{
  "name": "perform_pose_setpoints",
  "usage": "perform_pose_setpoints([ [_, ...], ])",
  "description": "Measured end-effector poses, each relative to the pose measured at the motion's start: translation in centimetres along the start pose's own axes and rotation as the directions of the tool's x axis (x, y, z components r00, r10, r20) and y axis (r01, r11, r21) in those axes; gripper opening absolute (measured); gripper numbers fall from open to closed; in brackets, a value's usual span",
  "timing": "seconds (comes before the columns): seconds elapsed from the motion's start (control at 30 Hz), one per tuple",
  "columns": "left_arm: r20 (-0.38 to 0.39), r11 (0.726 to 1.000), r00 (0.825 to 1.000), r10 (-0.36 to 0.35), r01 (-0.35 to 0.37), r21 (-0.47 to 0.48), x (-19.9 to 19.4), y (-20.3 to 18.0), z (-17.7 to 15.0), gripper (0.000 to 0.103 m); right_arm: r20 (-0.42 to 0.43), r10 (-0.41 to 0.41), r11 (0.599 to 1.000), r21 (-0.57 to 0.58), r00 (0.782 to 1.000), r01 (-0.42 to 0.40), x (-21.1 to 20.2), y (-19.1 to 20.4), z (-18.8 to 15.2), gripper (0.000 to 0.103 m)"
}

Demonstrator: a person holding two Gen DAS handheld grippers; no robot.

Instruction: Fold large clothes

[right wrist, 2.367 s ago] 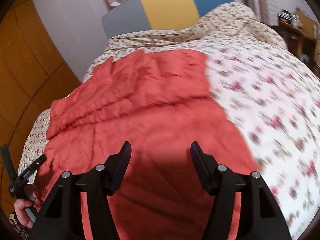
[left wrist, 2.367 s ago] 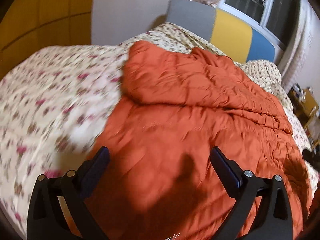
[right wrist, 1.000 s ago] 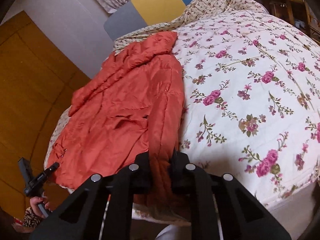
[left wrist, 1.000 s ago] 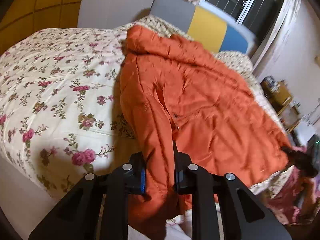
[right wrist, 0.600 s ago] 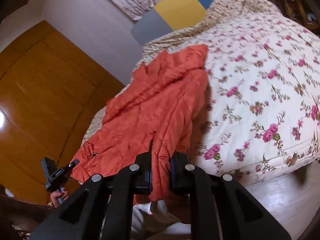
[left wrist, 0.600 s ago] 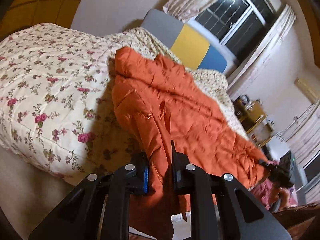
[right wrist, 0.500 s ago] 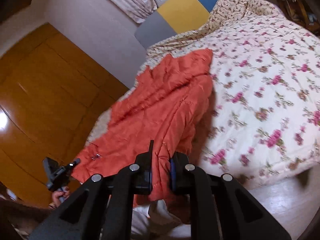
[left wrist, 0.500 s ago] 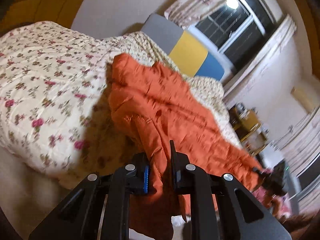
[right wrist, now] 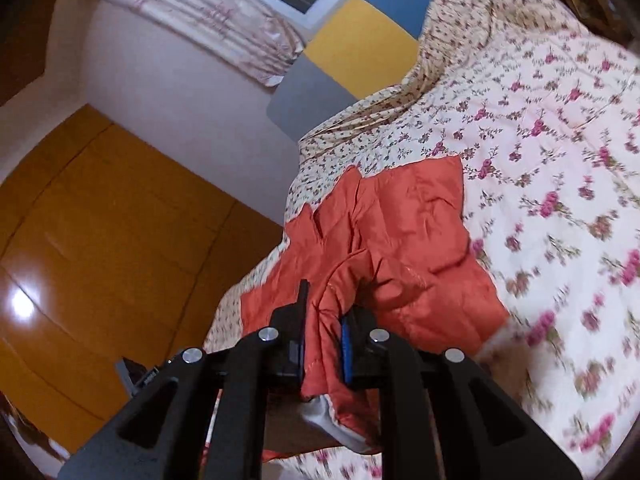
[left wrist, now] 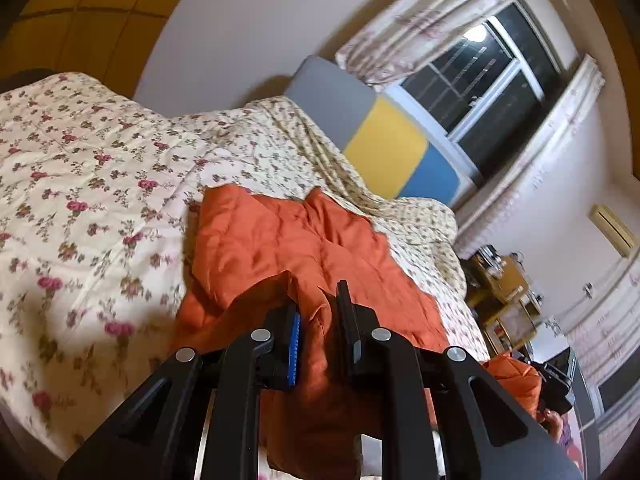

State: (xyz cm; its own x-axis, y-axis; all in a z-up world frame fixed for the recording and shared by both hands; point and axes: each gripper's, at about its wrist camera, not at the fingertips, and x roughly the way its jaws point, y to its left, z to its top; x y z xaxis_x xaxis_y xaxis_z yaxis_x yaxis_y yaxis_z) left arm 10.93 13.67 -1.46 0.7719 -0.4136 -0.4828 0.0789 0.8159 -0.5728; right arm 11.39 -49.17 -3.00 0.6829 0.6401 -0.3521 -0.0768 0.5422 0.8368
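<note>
An orange quilted jacket (left wrist: 280, 248) lies on a bed with a floral cover (left wrist: 80, 200). My left gripper (left wrist: 318, 320) is shut on the jacket's near hem, and the cloth bunches up between its pads and hangs below them. In the right wrist view the same orange jacket (right wrist: 400, 232) stretches away over the floral cover (right wrist: 560, 140). My right gripper (right wrist: 324, 328) is shut on the other end of the near hem, with a fold of orange cloth and pale lining squeezed between its fingers. The lifted hem hides the jacket's lower part.
A headboard (left wrist: 376, 136) of grey, yellow and blue panels stands at the far end of the bed, under a dark window (left wrist: 492, 76) with curtains. A yellow-brown wardrobe (right wrist: 100, 240) flanks the bed. Cluttered wooden furniture (left wrist: 500, 288) stands at the far right.
Both grippers closed on the jacket's near hem and have lifted it up and toward the headboard. The jacket now looks shorter on the bed, its near part raised and doubled.
</note>
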Motion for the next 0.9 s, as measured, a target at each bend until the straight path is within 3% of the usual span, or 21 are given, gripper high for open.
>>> perform_pose_setpoints([
  [0.37,-0.067,0.993,0.993,0.095,-0.100,-0.062,9.7,3.1,4.6,0.016,-0.007,-0.089,0.992,0.090,0.996,0.089,9.4,-3.6,5.7,0.015],
  [0.53,-0.113,0.982,0.985,0.131,-0.145,-0.122,13.7,5.6,5.4,0.016,0.003,-0.114,0.983,0.146,0.994,0.112,13.1,-6.3,7.0,0.029],
  [0.63,-0.130,0.972,0.984,0.119,-0.143,-0.188,15.2,6.8,5.4,0.020,0.024,-0.105,0.983,0.155,0.994,0.100,14.5,-7.2,7.2,0.048],
  [0.73,-0.106,0.960,0.991,0.078,-0.103,-0.259,15.6,7.8,5.5,0.034,0.083,-0.078,0.986,0.155,0.994,0.064,14.8,-7.6,7.2,0.067],
  [0.8,-0.077,0.954,0.996,0.047,-0.067,-0.292,15.3,8.0,5.6,0.049,0.126,-0.063,0.989,0.144,0.990,0.045,14.8,-7.5,7.2,0.082],
  [0.9,-0.028,0.948,0.999,0.020,-0.028,-0.316,14.8,8.0,5.9,0.066,0.160,-0.091,0.992,0.105,0.983,0.074,14.7,-6.8,7.5,0.088],
])
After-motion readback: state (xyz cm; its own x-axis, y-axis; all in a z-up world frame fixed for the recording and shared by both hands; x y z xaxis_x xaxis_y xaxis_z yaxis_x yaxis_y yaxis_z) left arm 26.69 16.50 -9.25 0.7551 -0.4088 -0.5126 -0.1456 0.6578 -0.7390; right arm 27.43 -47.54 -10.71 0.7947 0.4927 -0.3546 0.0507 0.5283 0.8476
